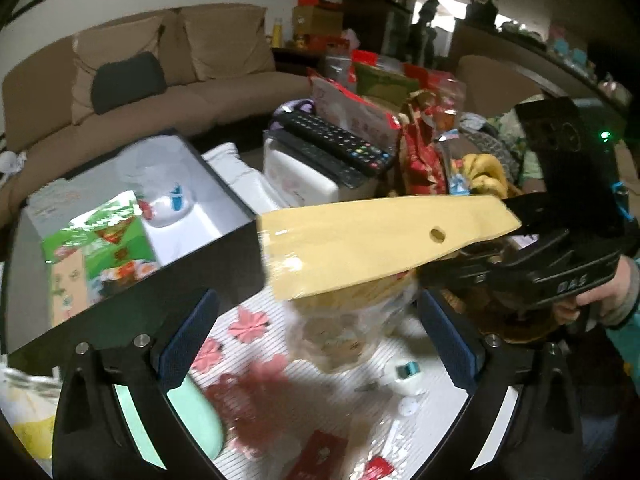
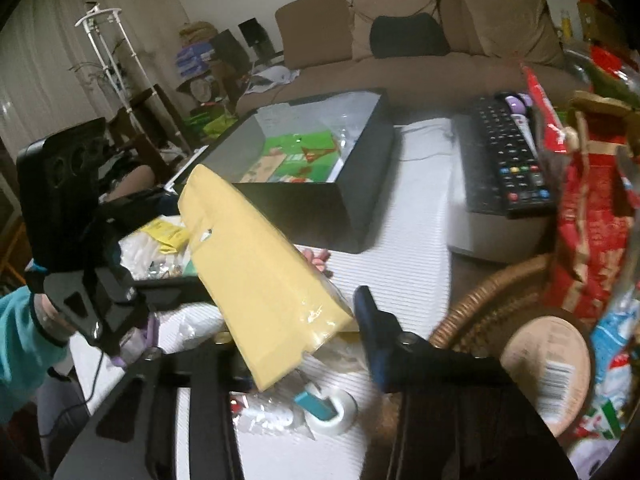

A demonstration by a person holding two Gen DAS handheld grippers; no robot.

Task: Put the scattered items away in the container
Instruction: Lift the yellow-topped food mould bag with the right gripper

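A clear bag with a yellow card header [image 2: 260,272] hangs in the air, with my right gripper [image 2: 296,344] shut on its end; the left finger is hidden behind the card. In the left wrist view the same yellow card [image 1: 372,240] stretches across the middle, over the near corner of the black box [image 1: 224,236]. The box is open-topped, with a green packet [image 1: 100,248] and a small white item inside. My left gripper [image 1: 320,340] stands wide open low over the white mat, with nothing between its blue pads [image 1: 188,336].
On the mat lie a white and teal tape dispenser [image 1: 404,376], pink paper flowers [image 1: 248,324], red packets [image 1: 320,456] and a mint-green object [image 1: 200,412]. A remote [image 2: 508,152] rests on a white box. To the right stand a wicker basket [image 2: 480,304] and red snack bags [image 2: 592,216].
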